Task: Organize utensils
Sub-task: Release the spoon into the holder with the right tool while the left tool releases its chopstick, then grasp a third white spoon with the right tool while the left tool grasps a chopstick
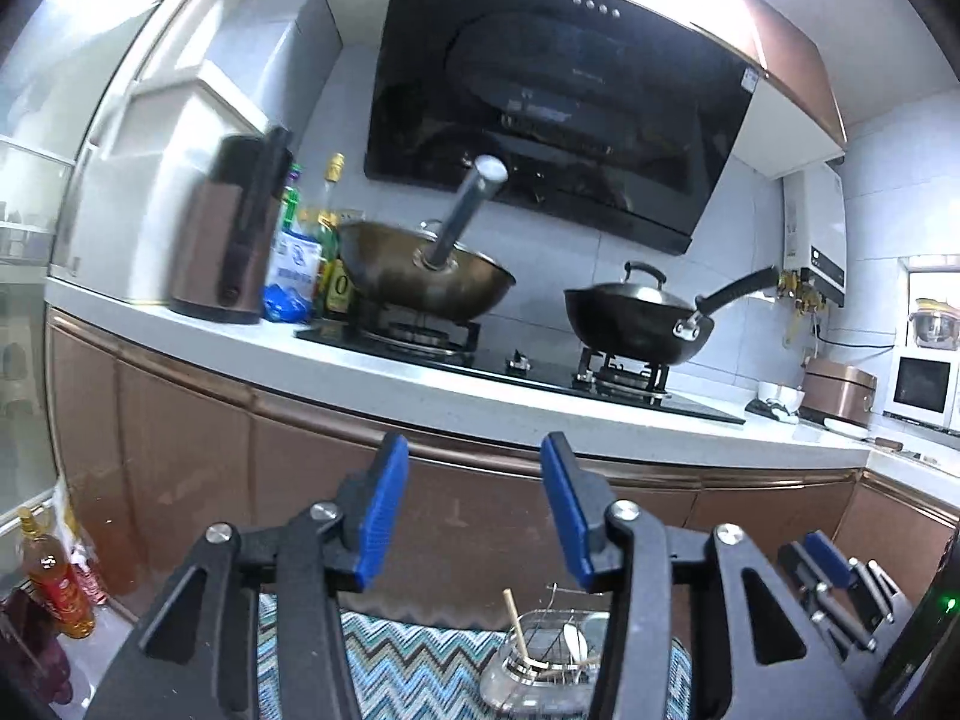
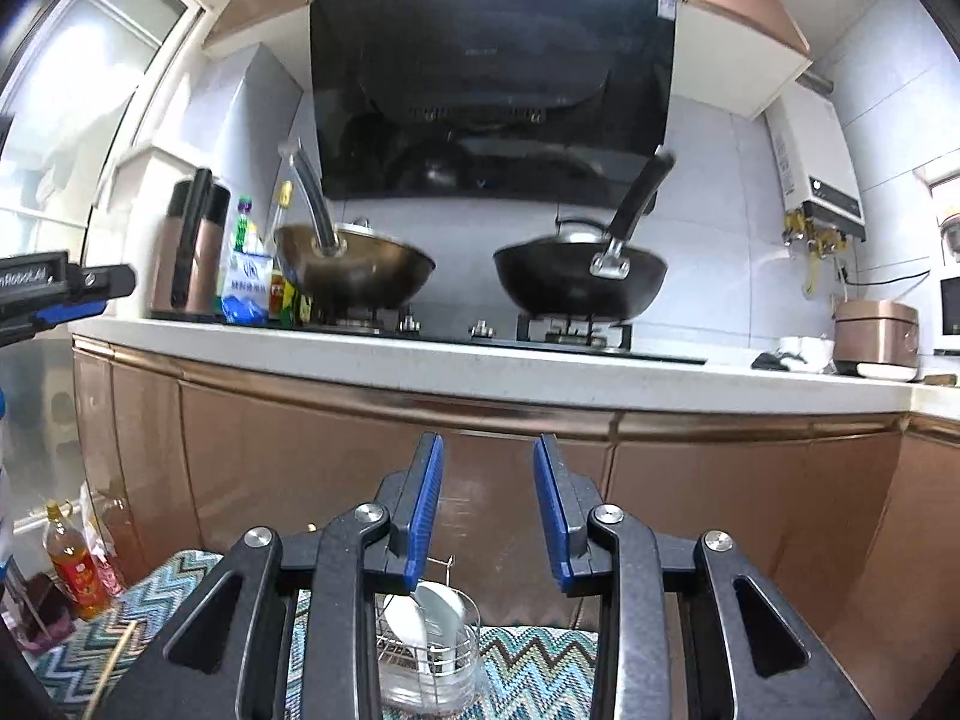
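Note:
A clear utensil holder with a wire rack stands on a zigzag-patterned cloth low in the left wrist view; a wooden chopstick and a white spoon stick out of it. In the right wrist view the holder shows white spoons, and a chopstick lies on the cloth at the left. My left gripper is open and empty, above the holder. My right gripper is open and empty, above the holder.
A white counter carries a stove with a bronze wok and a black wok, a thermos, bottles and a rice cooker. Copper cabinet doors stand behind the cloth. An oil bottle stands at the left.

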Motion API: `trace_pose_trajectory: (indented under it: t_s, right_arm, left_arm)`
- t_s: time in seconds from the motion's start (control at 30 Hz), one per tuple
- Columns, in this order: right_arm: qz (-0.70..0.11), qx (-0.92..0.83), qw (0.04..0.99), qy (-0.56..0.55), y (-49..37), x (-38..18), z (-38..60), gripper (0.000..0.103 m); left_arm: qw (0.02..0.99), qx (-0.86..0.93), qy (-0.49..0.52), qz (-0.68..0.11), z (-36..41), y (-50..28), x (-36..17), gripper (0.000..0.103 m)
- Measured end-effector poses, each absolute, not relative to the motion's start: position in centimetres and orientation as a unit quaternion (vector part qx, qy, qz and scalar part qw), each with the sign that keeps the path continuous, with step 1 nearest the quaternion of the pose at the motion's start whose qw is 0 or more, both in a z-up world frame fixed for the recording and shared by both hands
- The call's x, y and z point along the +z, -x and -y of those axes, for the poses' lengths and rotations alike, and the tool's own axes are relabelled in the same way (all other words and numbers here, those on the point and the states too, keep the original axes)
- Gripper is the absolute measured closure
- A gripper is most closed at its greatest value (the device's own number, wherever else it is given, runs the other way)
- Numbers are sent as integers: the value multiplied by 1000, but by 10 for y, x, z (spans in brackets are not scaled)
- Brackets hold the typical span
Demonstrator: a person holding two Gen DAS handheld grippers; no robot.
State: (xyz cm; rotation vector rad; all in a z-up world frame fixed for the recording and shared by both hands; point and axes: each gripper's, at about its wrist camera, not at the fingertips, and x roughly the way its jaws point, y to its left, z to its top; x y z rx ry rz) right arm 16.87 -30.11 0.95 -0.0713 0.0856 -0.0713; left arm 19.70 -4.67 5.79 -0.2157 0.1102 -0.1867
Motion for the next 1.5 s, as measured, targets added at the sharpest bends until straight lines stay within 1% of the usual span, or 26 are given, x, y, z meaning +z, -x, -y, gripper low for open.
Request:
trace_pose_trajectory:
  t_s: [0.1,0.17,0.23,0.27,0.3,0.53,0.73,0.9,1.13,1.5]
  right_arm:
    - [-38,-36,998,37,-144,24,301,72]
    - [-34,-34,998,40,-126,33,300,70]
    - [-32,-32,998,39,-109,41,301,66]
    - [-31,-30,998,39,-97,44,301,64]
    - [-30,-30,998,39,-90,47,300,64]
    - [-32,-17,999,30,-49,55,298,64]
    - [-42,-1,999,21,-31,53,296,64]
    - [-58,7,998,10,-19,40,297,64]
    - [-91,22,995,-15,-14,14,304,64]
    - [-138,39,990,-19,-30,-15,301,64]
  left_arm:
    - [990,-84,105,-48,30,-169,69,59]
    - [992,-72,100,-39,19,-149,76,59]
    - [993,-64,96,-35,7,-129,80,56]
    - [993,-58,93,-34,1,-120,81,52]
    - [994,-50,88,-34,-4,-111,82,51]
    - [996,-29,68,-54,-29,-73,74,50]
    - [993,-30,77,-82,-37,-59,62,50]
    - [991,-32,72,-110,-30,-52,43,50]
    - [986,-20,43,-159,-5,-54,9,50]
    - [980,-25,3,-198,18,-72,-27,50]
